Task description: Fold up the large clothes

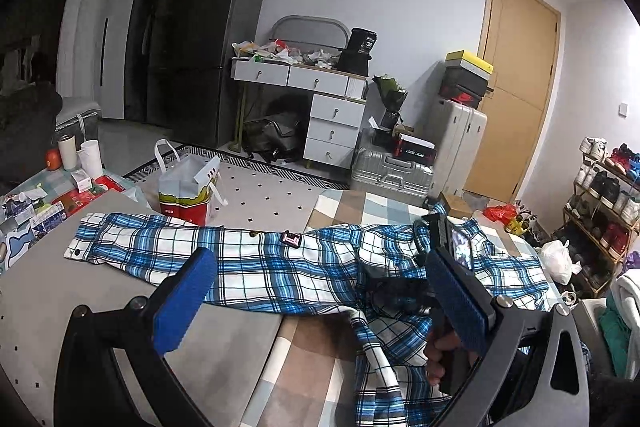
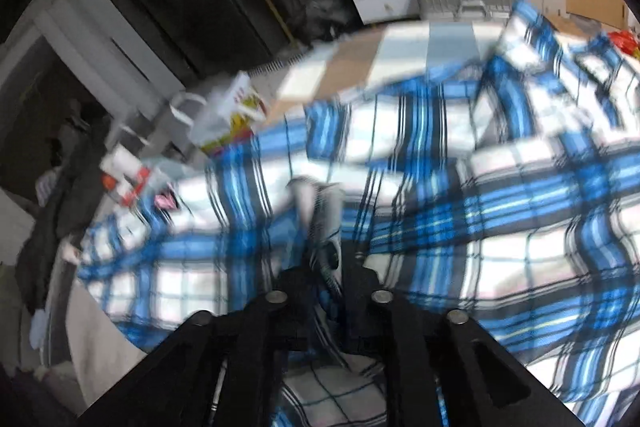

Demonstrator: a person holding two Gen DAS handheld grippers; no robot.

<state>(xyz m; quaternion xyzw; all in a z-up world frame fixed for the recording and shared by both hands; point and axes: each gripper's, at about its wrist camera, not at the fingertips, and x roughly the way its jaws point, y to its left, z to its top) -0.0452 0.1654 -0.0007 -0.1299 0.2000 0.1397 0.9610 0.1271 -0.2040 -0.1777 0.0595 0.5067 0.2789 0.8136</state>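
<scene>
A blue, white and black plaid shirt [image 1: 248,259] lies spread over a grey table [image 1: 48,291] and a checked cover [image 1: 360,203], one sleeve stretched out to the left. My left gripper [image 1: 320,259] hovers over it, blue pads [image 1: 188,303] wide open and holding nothing. Behind its right finger a hand [image 1: 438,351] grips the other tool's black handle over the shirt's middle. The right wrist view is blurred and filled by the shirt [image 2: 480,207]. There my right gripper [image 2: 326,267] points down at the cloth, jaws a little apart around a fold of shirt.
A white and red paper bag [image 1: 188,187] stands beyond the table's far edge. Cups [image 1: 90,157] and packets crowd the left end. Farther back are a white drawer desk [image 1: 336,115], a silver suitcase [image 1: 392,171] and a shoe rack [image 1: 600,211] at right.
</scene>
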